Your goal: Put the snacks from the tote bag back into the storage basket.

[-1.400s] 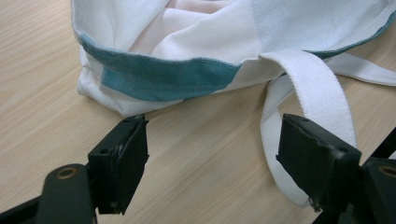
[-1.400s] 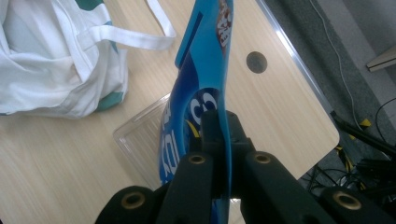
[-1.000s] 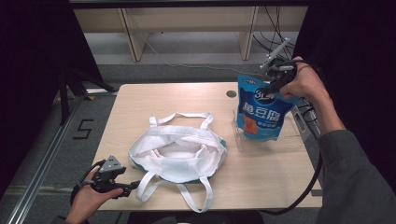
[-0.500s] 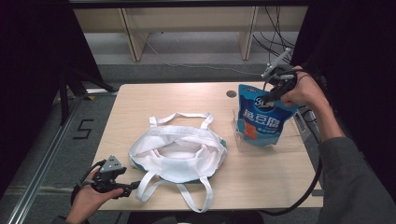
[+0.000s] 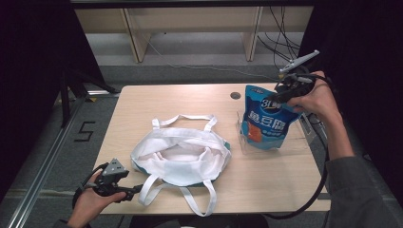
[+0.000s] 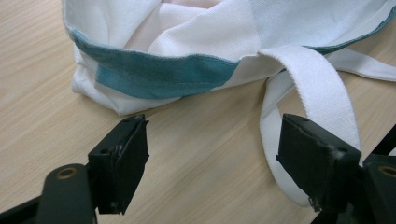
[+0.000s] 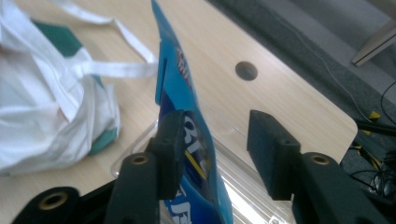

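A blue snack pouch (image 5: pixel 266 121) stands upright in a clear plastic tray (image 5: pixel 297 142) at the table's right side. My right gripper (image 5: pixel 279 98) is at the pouch's top edge. Its jaws have just been opening and stand apart. In the right gripper view the pouch (image 7: pixel 180 79) is between the jaws of my right gripper (image 7: pixel 217 126), leaning on the left one, with a wide gap to the right one. A white tote bag (image 5: pixel 180 154) with teal trim lies mid-table. My left gripper (image 5: pixel 137 189) rests open at the front left, and a white strap (image 6: pixel 322 88) runs beside its right jaw.
A round cable hole (image 5: pixel 235 95) lies in the tabletop behind the tray. The bag's handles (image 5: pixel 199 199) trail toward the front edge. Wooden shelving legs and cables stand on the floor beyond the table. Bare wood lies between bag and tray.
My right hand has lowered the blue pouch into the clear tray, and its jaws have come apart from the pouch's top. The left hand and the bag have not moved.
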A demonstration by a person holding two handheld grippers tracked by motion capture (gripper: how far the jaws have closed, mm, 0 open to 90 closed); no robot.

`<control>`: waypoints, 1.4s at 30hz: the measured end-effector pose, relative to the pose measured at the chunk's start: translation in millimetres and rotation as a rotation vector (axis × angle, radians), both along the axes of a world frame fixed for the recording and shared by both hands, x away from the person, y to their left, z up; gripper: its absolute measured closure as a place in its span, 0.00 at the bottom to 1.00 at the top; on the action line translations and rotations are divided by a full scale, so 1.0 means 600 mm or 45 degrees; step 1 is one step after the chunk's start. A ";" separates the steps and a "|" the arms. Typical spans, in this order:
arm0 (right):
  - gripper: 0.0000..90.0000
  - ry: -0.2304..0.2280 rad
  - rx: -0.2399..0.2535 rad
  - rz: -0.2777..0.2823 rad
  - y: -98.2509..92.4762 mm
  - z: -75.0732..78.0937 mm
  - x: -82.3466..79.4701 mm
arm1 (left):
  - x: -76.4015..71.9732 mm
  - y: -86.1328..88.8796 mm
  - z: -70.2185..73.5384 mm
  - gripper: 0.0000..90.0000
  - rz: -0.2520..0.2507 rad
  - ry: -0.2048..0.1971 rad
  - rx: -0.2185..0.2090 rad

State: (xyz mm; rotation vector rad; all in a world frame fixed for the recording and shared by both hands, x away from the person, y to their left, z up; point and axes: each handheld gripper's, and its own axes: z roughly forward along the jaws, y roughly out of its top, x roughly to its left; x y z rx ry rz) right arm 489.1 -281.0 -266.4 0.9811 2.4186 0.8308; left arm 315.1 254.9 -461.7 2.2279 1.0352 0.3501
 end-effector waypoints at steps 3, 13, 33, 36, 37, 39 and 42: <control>0.51 -0.032 0.044 -0.093 -0.011 0.004 -0.020 | 0.001 0.000 0.000 0.26 0.000 0.003 -0.001; 0.44 -0.098 0.102 -0.211 -0.047 -0.017 -0.087 | 0.001 0.001 0.000 0.26 0.003 0.002 0.021; 0.44 -0.047 0.140 -0.338 -0.098 -0.109 -0.147 | 0.000 0.002 0.003 0.26 -0.010 -0.014 0.020; 0.53 0.019 0.151 -0.366 -0.100 -0.124 -0.148 | -0.001 0.001 0.003 0.26 0.000 -0.013 0.009; 0.60 0.004 0.144 -0.343 -0.104 -0.132 -0.145 | -0.001 0.000 0.002 0.26 0.008 -0.010 0.001; 0.71 0.031 0.144 -0.335 -0.106 -0.143 -0.142 | -0.001 -0.001 0.002 0.26 0.008 -0.015 0.004; 0.87 0.006 0.087 -0.279 -0.105 -0.156 -0.135 | -0.001 0.000 0.002 0.26 0.009 -0.016 -0.001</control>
